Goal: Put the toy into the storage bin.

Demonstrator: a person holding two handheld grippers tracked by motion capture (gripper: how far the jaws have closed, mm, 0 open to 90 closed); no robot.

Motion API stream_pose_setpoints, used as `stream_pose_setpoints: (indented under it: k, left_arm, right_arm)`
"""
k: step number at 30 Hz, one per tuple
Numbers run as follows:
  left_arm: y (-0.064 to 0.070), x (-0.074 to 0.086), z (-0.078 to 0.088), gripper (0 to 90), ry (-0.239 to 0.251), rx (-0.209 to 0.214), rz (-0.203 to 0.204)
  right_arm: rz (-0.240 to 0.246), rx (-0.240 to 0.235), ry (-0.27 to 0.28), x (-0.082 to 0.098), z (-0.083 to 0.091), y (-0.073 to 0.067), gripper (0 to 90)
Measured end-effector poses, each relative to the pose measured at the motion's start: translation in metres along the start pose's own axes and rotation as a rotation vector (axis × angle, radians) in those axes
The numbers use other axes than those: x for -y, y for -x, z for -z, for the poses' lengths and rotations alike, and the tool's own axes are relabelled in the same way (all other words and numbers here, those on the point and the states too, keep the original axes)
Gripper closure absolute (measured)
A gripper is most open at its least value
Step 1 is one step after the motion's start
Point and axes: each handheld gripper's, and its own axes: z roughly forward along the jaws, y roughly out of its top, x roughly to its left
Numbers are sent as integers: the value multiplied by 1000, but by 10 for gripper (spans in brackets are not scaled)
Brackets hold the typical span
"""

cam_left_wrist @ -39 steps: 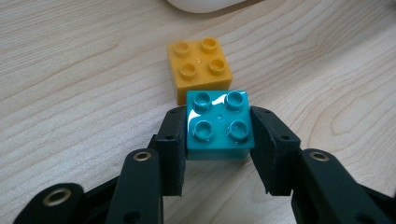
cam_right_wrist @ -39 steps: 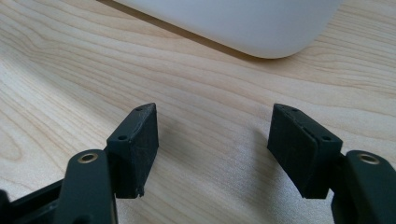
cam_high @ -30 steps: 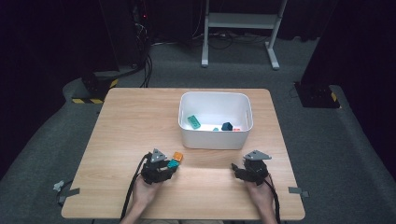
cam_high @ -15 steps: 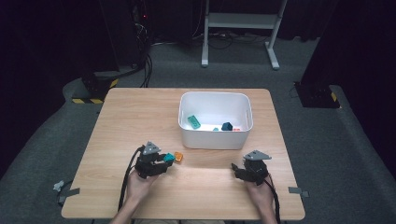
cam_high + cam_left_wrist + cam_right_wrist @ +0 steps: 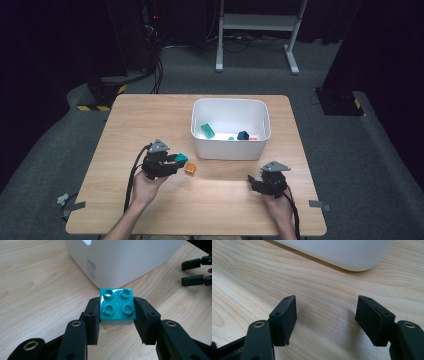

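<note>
**Teal brick clamped in the left gripper, above the table**

Teal brick [image 5: 117, 305], a square one with four studs on top, sits squeezed between the two black pads of the left gripper [image 5: 117, 315]; each pad presses flat against one side of it. In the high view the brick [image 5: 181, 158] hangs clear of the wooden table [image 5: 150, 115], in front of the white bin [image 5: 231, 150] and to its left, with the left gripper [image 5: 172, 162] behind it in the person's left hand [image 5: 145, 185].

Just beside the brick, and below it on the tabletop, lies an orange block [image 5: 190, 168] (a sliver of it peeks out under the brick in the left gripper view, too little to tell its shape).

The bin's front wall [image 5: 125, 260] rises close behind the held brick. Inside the bin lie a green brick [image 5: 207, 131], a dark blue piece [image 5: 243, 135] and smaller bits, teal and red, that are too small to make out.

The right gripper [image 5: 325, 315] rests low over the bare wood near the bin's right front corner [image 5: 352, 255], its jaws standing wide apart with nothing between them. In the high view it [image 5: 255, 182] sits well apart from the left one.
</note>
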Motion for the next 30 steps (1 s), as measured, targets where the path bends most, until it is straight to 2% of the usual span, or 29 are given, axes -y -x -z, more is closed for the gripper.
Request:
stream_pose_setpoints:
  k: [4,12,30]
  left_arm:
    - [0,-10,2,582,2,8,-11]
    - [-2,-27,5,581,18,40,-5]
    - [-7,-67,12,581,36,63,-26]
  right_arm:
    - [0,0,0,0,0,0,332]
    - [0,0,0,0,0,0,332]
    - [0,0,0,0,0,0,332]
